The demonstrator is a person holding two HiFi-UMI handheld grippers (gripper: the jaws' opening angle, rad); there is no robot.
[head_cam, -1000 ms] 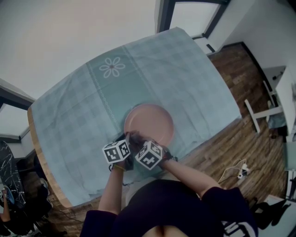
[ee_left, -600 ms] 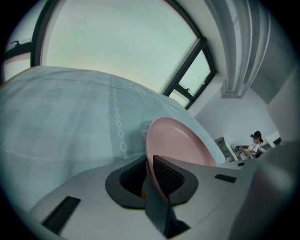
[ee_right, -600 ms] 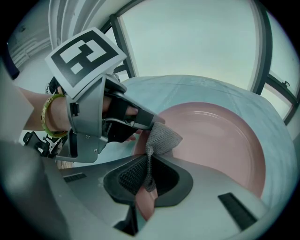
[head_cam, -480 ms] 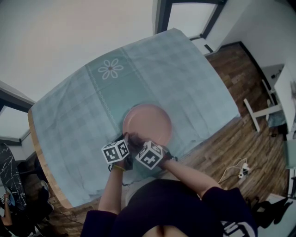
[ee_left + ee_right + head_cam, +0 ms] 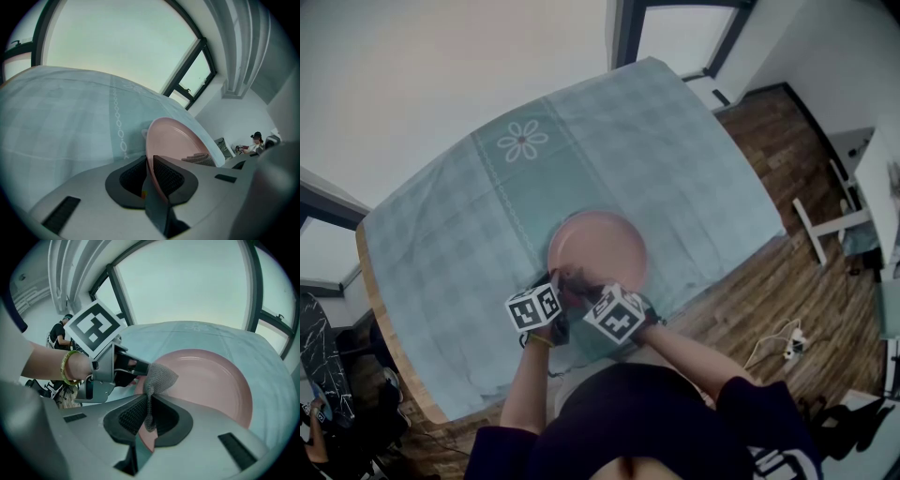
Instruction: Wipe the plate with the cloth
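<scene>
Where the task stands: wiping looks under way, since the cloth (image 5: 158, 377) lies against the pink plate (image 5: 602, 246) at its near rim. No dirt or streaks show, so I cannot say how much is done. Most of the plate's face lies beyond the cloth and looks left to cover.
Plate: on the teal checked tablecloth (image 5: 675, 141) covering the desk (image 5: 379, 314), near the person's edge. Whether its near rim is raised off the tablecloth I cannot tell.
Left claw (image 5: 151, 161): closed on the plate's rim, one jaw on each face, steadying it.
Right claw (image 5: 149, 412): pinching the grey mesh cloth, with a fold sticking up out of the jaws and resting on the plate just beside the left claw's tips.
Hands: both forearms reach forward from the body and meet at the plate's near edge. The marker cubes sit almost side by side, left cube (image 5: 534, 307) and right cube (image 5: 615, 315).
Next, I'd guess: a sweep of the cloth across the centre toward the far rim while the left claw holds.
</scene>
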